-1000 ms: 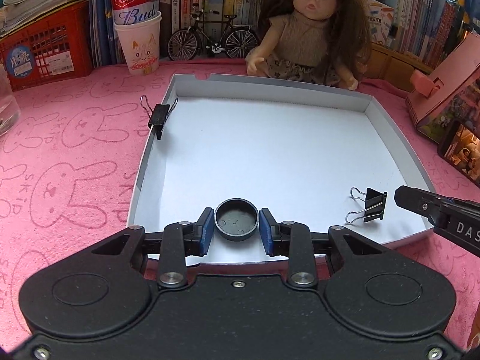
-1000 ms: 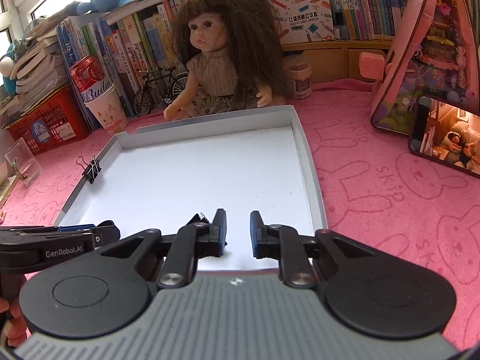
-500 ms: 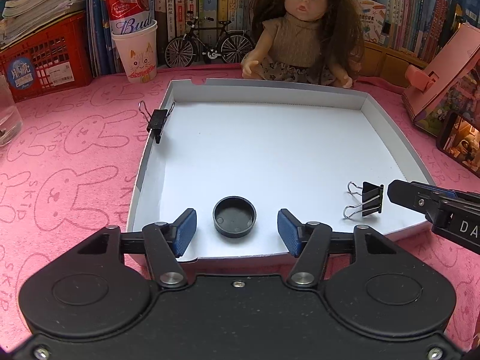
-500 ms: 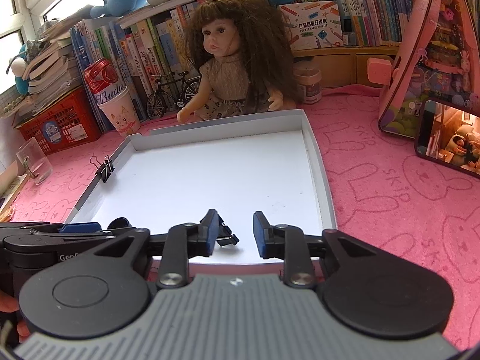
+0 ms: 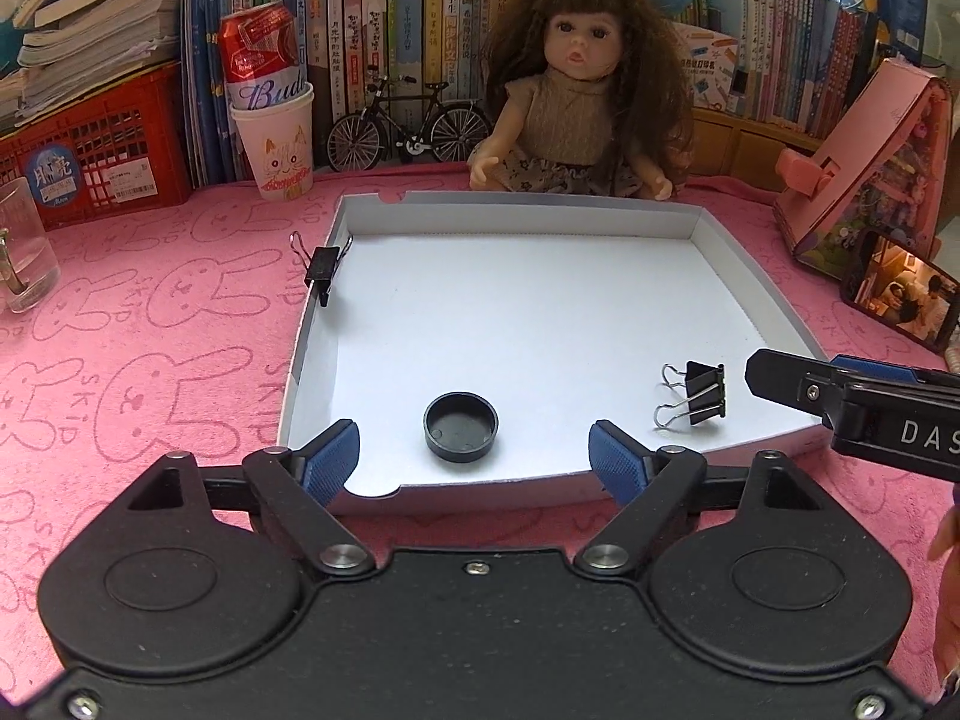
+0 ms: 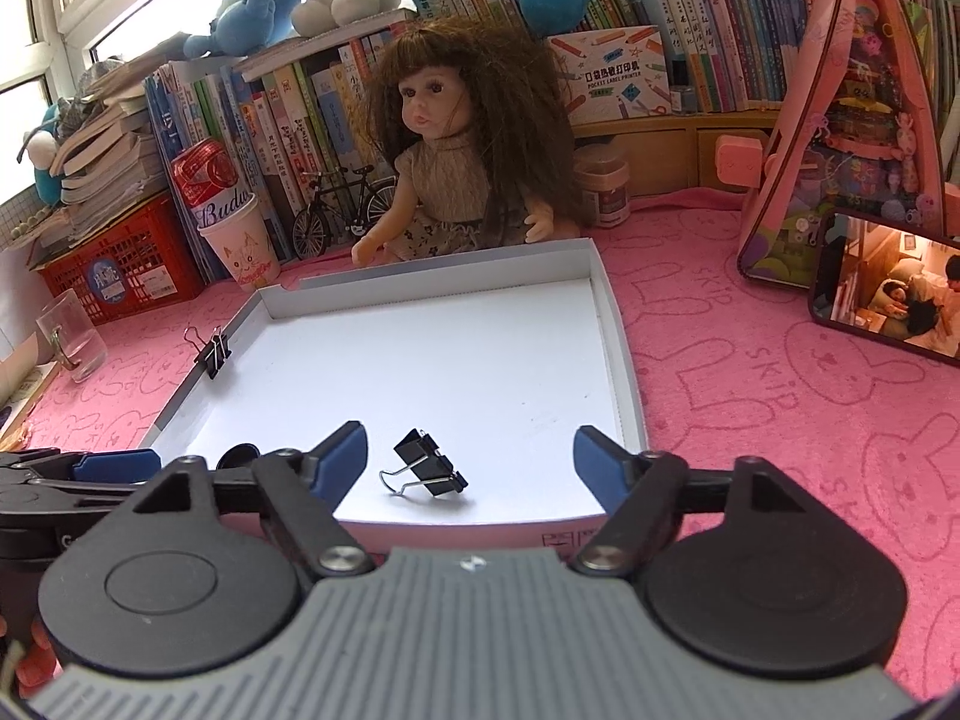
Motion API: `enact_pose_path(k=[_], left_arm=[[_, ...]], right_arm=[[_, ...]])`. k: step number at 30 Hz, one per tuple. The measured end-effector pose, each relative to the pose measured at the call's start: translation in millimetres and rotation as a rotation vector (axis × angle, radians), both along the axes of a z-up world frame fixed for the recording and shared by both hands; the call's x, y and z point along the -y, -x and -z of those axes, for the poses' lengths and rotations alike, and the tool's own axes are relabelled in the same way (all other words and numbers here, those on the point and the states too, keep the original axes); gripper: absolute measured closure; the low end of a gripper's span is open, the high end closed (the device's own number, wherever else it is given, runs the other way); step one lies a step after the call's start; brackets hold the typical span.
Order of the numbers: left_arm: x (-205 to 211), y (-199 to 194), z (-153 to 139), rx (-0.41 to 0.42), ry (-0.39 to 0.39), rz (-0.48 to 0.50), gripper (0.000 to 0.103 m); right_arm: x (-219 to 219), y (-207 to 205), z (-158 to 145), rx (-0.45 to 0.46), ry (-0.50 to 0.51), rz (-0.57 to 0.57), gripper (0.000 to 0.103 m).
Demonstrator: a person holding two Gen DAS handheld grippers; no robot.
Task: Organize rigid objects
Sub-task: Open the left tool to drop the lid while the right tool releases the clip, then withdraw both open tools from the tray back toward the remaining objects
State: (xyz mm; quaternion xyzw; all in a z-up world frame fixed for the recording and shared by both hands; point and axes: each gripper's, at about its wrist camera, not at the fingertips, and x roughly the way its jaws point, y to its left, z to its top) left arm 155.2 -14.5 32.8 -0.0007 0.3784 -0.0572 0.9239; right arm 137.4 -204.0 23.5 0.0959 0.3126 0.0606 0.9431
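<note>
Both pairs of jaws have been opened and drawn back since 1 second ago, when the left pair was closed on the cap and the right pair stood nearly closed. The left gripper (image 5: 474, 459) is now seen spread wide and empty at the near wall of the white tray (image 5: 708, 228), its blue pads on either side of the black round cap (image 5: 461, 426) and apart from it. The cap lies flat on the tray floor near the front edge, its hollow side turned up.

The right gripper (image 6: 470, 465) is likewise held wide open with nothing gripped. 1 black binder clip (image 6: 429, 467) has been left on the tray floor between its pads, touching neither. In the left wrist view that clip (image 5: 699, 395) lies with its long axis running front to back and its 2 wire handles pointing left toward the cap.

A 2nd binder clip (image 5: 323, 267) is clamped on the tray's left wall, its handles raised outward over the pink tabletop (image 5: 150, 312).

In all, 2 binder clips and 1 cap are counted. A doll (image 5: 579, 114) is seated behind the tray's far wall.
</note>
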Motion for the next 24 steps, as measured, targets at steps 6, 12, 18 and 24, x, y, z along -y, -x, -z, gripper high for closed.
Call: enact_pose_path(k=[6, 12, 18, 24], left_arm=[[-4, 20, -6, 0.041, 0.012, 0.026, 0.017], [-9, 40, -8, 0.071, 0.024, 0.031, 0.016], [-10, 58, -10, 0.123, 0.011, 0.049, 0.014], [-9, 76, -9, 0.145, 0.014, 0.068, 0.013]], right_arm=[[8, 10, -2, 0.019, -0.005, 0.017, 0.002], [9, 24, -4, 0.053, 0.012, 0.015, 0.0], [7, 39, -4, 0.085, 0.028, -0.005, 0.0], [3, 50, 1, 0.093, 0.046, -0.015, 0.0]])
